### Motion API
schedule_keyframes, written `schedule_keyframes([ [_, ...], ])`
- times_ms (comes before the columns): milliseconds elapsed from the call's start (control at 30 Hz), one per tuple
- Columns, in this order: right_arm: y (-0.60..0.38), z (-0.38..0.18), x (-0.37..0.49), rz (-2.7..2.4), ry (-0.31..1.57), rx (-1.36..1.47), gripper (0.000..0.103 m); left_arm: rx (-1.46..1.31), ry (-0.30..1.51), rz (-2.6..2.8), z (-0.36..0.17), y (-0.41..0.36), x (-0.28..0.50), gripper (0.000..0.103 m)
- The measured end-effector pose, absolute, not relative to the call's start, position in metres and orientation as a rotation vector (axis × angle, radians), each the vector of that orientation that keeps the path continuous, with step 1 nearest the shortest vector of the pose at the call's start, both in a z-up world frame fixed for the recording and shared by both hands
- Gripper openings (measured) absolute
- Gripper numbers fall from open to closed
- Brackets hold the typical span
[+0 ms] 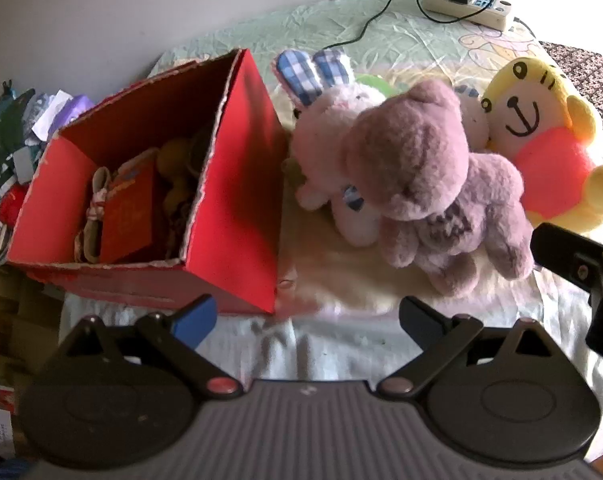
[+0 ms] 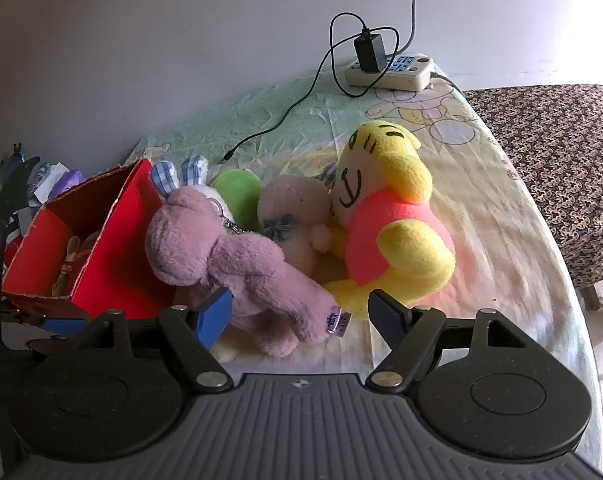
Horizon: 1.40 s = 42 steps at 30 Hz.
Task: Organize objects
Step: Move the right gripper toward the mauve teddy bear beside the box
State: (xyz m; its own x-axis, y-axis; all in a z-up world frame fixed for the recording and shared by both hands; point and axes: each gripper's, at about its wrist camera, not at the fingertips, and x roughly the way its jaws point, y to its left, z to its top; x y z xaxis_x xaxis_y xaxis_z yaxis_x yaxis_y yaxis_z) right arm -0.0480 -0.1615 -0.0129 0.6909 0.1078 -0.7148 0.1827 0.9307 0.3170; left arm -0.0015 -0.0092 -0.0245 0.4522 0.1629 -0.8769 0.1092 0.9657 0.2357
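Note:
A mauve plush bear point(image 1: 421, 168) lies in the middle of the table, leaning on a pink bunny point(image 1: 333, 120) with blue plaid ears. To its right sits a yellow plush point(image 1: 541, 140) in a pink shirt. An open red box point(image 1: 237, 184) stands on the left with small items inside. My left gripper point(image 1: 307, 316) hovers open in front of the box and bear, its fingers empty. In the right wrist view, my right gripper point(image 2: 301, 312) is open around the legs of the mauve bear point(image 2: 241, 264). The far finger stands clear of the foot. The yellow plush point(image 2: 389, 232) sits just beyond.
A beige plush point(image 2: 297, 216) and a green plush point(image 2: 237, 192) are wedged behind the bear. A power strip point(image 2: 393, 70) with a charger and a black cable point(image 2: 285, 116) lies at the table's back. A brown patterned surface point(image 2: 561, 160) borders the right edge. Clutter point(image 1: 21, 132) is piled left of the box.

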Motion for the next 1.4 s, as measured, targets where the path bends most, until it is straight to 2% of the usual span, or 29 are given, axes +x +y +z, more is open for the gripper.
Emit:
schedule_keyframes([
  [500,-0.163,-0.013,-0.050,-0.037,0.818,0.395,0.078,0.298,1.087,0.026,-0.022,-0.011,-0.004,0.098],
  [1067,-0.164,0.013,-0.039,-0.012,0.757,0.386,0.077,0.331,0.963,0.059,0.023,-0.004,0.001,0.099],
  [1400,-0.160,0.018,-0.029,0.012,0.745,0.387,0.076,0.335,0.964,0.066,0.021,-0.002,0.010,0.099],
])
